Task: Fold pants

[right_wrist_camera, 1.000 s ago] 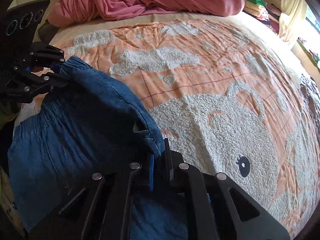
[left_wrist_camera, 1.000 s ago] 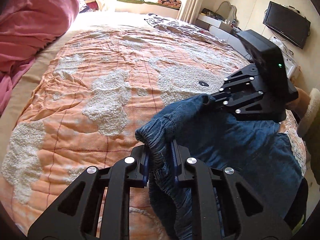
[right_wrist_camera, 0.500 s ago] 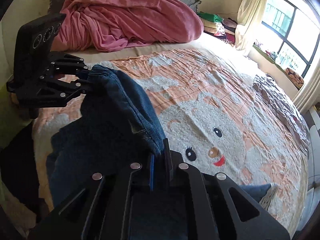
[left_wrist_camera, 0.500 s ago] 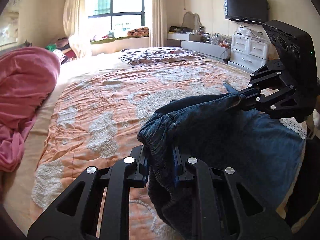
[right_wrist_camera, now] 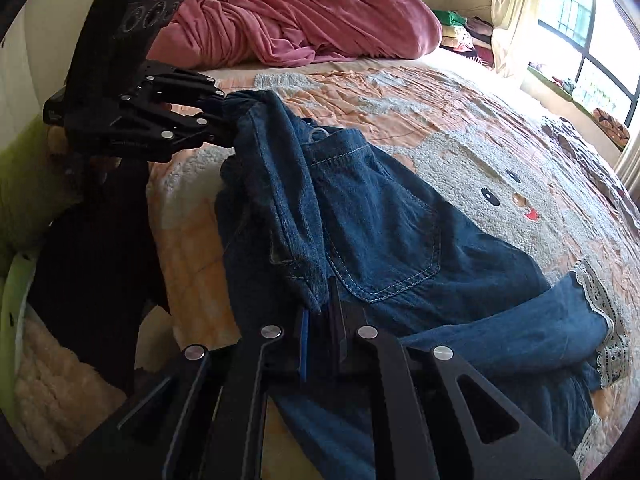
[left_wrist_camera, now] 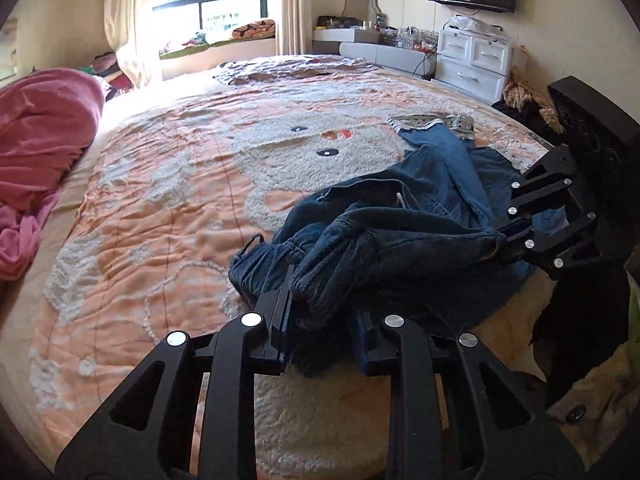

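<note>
Two grippers on the pants — right gripper clamped on the waistband, left gripper jaws just been opening, cloth between; we've barely started, cuffs lower right still unfolded.

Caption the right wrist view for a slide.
Both grippers, right and left, hold the jeans waistband above the bedspread.

Left gripper, right gripper: matte black linkages, silver screws, blue pads.

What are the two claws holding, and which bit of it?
Both hold the blue jeans by the waistband: right claw clamped shut on one end, left claw loosening around the other.
</note>
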